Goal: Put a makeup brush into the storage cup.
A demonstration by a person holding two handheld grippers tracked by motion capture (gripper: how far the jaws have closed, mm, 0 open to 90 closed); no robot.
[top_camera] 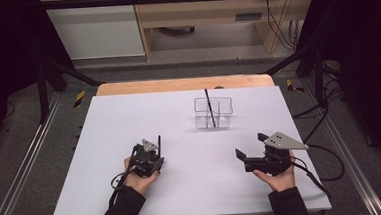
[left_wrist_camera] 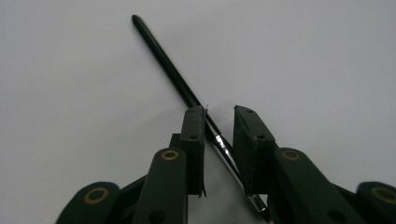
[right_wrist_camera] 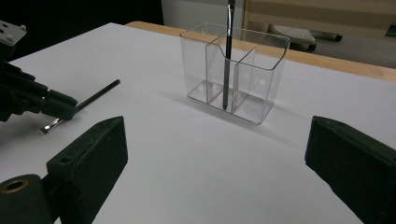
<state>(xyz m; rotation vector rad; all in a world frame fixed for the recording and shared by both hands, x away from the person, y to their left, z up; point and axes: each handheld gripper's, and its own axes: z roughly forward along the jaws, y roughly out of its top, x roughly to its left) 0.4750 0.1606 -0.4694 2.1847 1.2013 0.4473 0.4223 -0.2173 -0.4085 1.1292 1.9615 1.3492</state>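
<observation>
A large white board [top_camera: 133, 191] covers the table and takes most of the high view; a strip of the wooden tabletop [top_camera: 127, 88] shows along its far edge.

On the far half of the board, a little right of the middle, stands a clear plastic organizer [top_camera: 214, 113] with inner walls that divide it into compartments. One black pen [top_camera: 210, 108] stands in it, tilted, with its top rising above the rim. In the right gripper view this pen rests in the compartment next to the middle wall.

The right gripper [top_camera: 251, 154] is held by the person's right hand [top_camera: 280, 178] at the near right of the board, well apart from the organizer. Its jaws stand wide apart and there is nothing between them.

The left gripper [top_camera: 153, 152] is held by the left hand [top_camera: 140, 179] at the near left. Its jaws are narrow, with only a small gap between them. A second black pen [left_wrist_camera: 187, 93] lies flat on the board and passes through this gap in a slanted way. In the left gripper view the pen touches the inner face of one pad near its tip. I cannot tell whether the other pad presses on it. The far part of the pen lies on the board beyond the fingertips, and its shiny metal end is near the gripper's body.
</observation>
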